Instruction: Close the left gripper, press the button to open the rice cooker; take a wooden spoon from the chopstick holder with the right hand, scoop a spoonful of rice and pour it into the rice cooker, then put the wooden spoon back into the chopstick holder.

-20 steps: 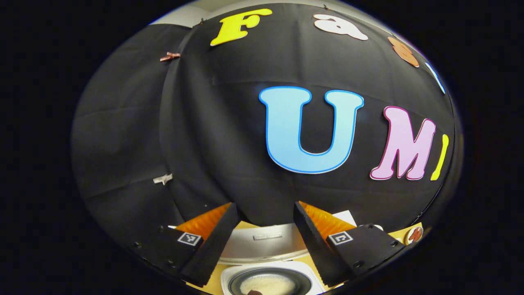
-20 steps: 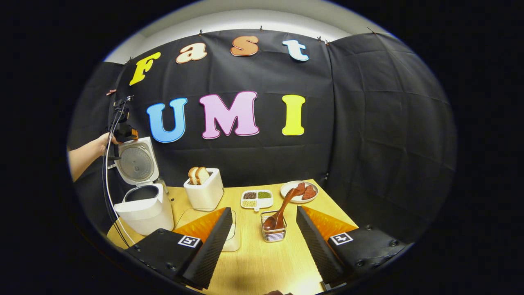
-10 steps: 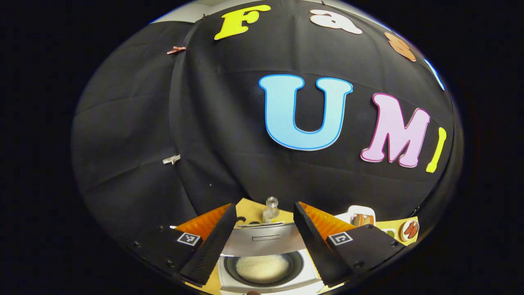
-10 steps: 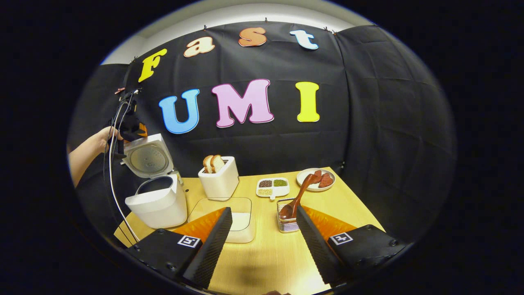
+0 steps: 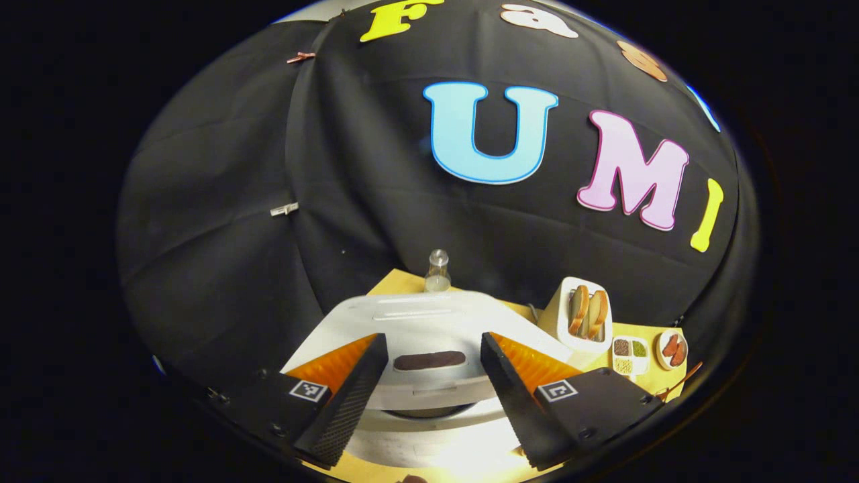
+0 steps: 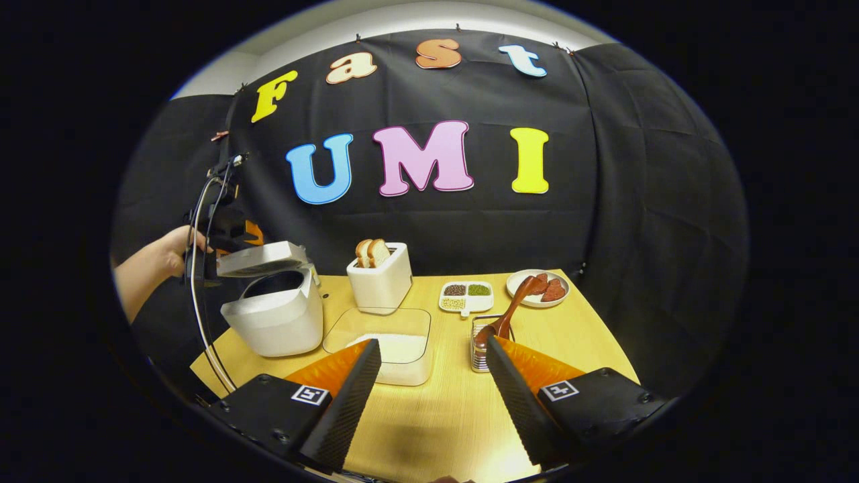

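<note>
The white rice cooker [image 6: 275, 320] stands at the table's left, its lid [image 6: 262, 259] tipped down almost flat over the pot. A hand [image 6: 161, 251] holds my left gripper [image 6: 235, 231] just above the lid's back edge. In the left gripper view my left gripper [image 5: 433, 339] is open, its fingers either side of the dark patch [image 5: 429, 360] on the lid top [image 5: 416, 314]. The wooden spoon [image 6: 510, 310] leans in the clear chopstick holder [image 6: 479, 349]. My right gripper [image 6: 433, 343] hangs open over the table's front, just in front of the holder and the clear box of rice [image 6: 389, 343].
A white toaster with bread [image 6: 380, 275] stands behind the rice box. A divided dish of beans [image 6: 466, 295] and a plate of red slices [image 6: 537, 288] sit at the back right. A small glass bottle [image 5: 437, 272] stands behind the cooker.
The cooker's lid has swung from upright down to nearly flat, with the left gripper following it down. In the right gripper view the table things have slid rightward.
</note>
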Demonstrator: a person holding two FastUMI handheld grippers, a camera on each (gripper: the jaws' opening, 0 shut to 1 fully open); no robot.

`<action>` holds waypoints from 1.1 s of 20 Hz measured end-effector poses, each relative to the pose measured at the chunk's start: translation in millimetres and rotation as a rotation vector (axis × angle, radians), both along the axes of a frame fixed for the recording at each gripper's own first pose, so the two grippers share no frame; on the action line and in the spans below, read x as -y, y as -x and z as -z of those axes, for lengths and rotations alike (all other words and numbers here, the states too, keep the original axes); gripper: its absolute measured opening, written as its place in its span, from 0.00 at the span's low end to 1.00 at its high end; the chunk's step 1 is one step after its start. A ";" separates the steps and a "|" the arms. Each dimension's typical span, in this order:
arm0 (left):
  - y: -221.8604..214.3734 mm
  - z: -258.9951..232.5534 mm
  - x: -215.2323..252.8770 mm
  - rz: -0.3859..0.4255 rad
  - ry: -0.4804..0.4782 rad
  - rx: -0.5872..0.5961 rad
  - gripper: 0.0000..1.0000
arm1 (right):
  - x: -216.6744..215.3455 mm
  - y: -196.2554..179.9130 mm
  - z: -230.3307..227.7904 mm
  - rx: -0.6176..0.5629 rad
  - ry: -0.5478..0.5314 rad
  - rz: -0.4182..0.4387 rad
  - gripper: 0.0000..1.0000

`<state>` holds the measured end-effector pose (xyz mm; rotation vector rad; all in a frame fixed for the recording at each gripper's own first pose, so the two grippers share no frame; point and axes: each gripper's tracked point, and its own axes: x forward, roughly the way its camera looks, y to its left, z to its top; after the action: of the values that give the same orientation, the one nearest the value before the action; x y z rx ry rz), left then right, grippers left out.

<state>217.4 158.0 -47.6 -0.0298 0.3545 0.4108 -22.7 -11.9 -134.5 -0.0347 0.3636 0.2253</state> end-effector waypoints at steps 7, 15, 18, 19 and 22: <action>6.7 62.6 5.8 0.018 -0.037 -0.055 0.99 | 12.3 5.4 8.7 -0.029 0.002 0.007 0.99; 7.3 93.1 7.4 -0.024 -0.031 -0.084 1.00 | 17.6 0.4 14.4 -0.038 0.023 -0.039 0.99; 8.7 93.6 7.6 -0.031 -0.012 -0.092 1.00 | 22.5 -5.4 15.9 -0.031 0.025 -0.065 0.99; 8.0 92.8 8.0 -0.027 -0.020 -0.099 1.00 | 23.2 -8.1 18.1 -0.036 0.017 -0.075 0.99; 21.2 84.1 20.0 -0.015 -0.010 -0.081 0.99 | 25.0 -16.5 18.3 -0.032 0.001 -0.113 0.99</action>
<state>196.3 138.0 -131.7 -0.0060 0.4324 0.4296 -6.2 -36.9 -152.8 -0.0529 0.3937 0.3373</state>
